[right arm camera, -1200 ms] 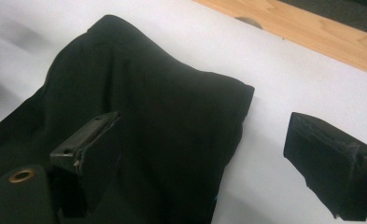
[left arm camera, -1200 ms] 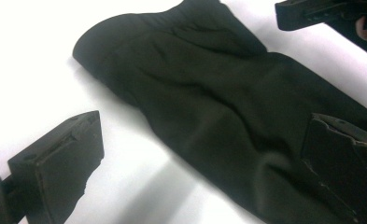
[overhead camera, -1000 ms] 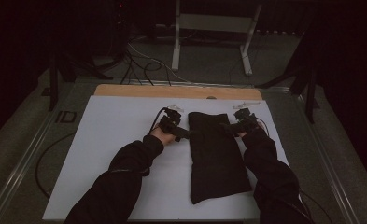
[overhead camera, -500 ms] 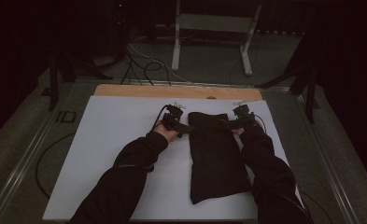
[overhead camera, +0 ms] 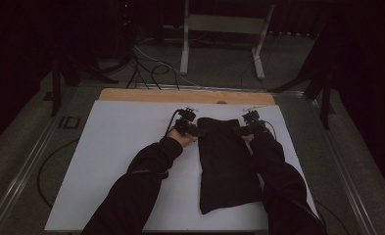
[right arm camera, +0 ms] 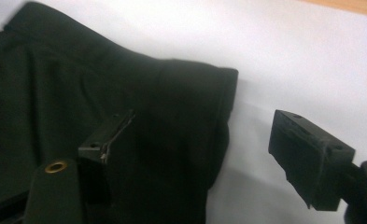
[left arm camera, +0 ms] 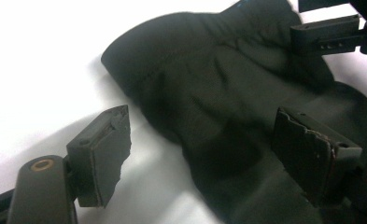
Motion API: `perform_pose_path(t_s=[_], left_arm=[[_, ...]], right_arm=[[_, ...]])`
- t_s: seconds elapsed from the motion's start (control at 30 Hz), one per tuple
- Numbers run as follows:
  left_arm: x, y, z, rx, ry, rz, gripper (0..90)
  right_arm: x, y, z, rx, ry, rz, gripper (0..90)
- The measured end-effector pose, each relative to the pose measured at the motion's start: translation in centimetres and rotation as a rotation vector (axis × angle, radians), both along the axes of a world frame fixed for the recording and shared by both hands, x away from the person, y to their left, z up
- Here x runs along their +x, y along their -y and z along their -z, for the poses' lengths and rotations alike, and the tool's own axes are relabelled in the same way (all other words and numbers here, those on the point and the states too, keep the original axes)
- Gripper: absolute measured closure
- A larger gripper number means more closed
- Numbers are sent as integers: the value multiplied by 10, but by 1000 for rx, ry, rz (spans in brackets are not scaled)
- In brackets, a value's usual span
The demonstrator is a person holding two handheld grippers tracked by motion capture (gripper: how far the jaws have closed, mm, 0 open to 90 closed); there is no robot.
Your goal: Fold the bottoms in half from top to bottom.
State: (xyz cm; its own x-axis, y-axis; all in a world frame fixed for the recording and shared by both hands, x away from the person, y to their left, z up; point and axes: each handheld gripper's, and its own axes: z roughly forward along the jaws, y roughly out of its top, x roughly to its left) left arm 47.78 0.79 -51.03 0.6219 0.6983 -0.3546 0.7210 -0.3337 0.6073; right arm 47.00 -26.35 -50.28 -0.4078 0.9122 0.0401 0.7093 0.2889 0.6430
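Observation:
A black folded garment (overhead camera: 227,161) lies lengthwise on the white table top (overhead camera: 121,147). My left gripper (overhead camera: 192,129) is at its far left corner and my right gripper (overhead camera: 246,128) at its far right corner. In the left gripper view the left gripper (left arm camera: 204,135) straddles the cloth's edge (left arm camera: 218,93), pads apart from it, and the other gripper (left arm camera: 330,32) shows beyond. In the right gripper view the right gripper (right arm camera: 204,135) has one jaw over the garment (right arm camera: 78,84) and one over bare table. Both pairs of jaws have just been closing, but neither pinches the cloth.
A wooden strip (overhead camera: 180,95) runs along the table's far edge. Behind it stand a metal frame (overhead camera: 219,29) and loose cables (overhead camera: 151,68) on the floor. Dark sleeves (overhead camera: 141,181) reach in from the bottom. White surface stretches to the garment's left.
Both grippers have sunk a little and edged inward onto the garment's far corners. The garment itself lies as before.

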Motion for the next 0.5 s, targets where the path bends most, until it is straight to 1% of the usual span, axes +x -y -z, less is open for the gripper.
perform_pose_path(t_s=[0.07,0.1,0.17,0.23,0.27,0.3,0.33,0.37,0.5], left_arm=[[0,0,1,-7,-3,-2,269],[-1,1,3,-6,-1,-4,269],[-1,1,4,-10,-3,4,336],[-2,1,5,2,0,0,370],[-2,1,5,2,0,0,425],[-2,0,7,2,-4,4,425],[-2,0,8,0,-8,3,507],[-2,-2,8,2,-4,6,548],[0,-5,10,-13,-15,4,657]], right_arm=[[0,0,1,0,-4,0,244],[0,1,2,-4,-5,5,248],[2,2,6,-4,-19,11,255],[2,2,9,-9,-36,21,277],[2,2,9,-9,-36,21,277],[3,3,10,-8,-45,23,291],[3,3,12,0,-53,26,306],[3,3,12,1,-53,28,319],[3,2,11,10,-64,8,402]])
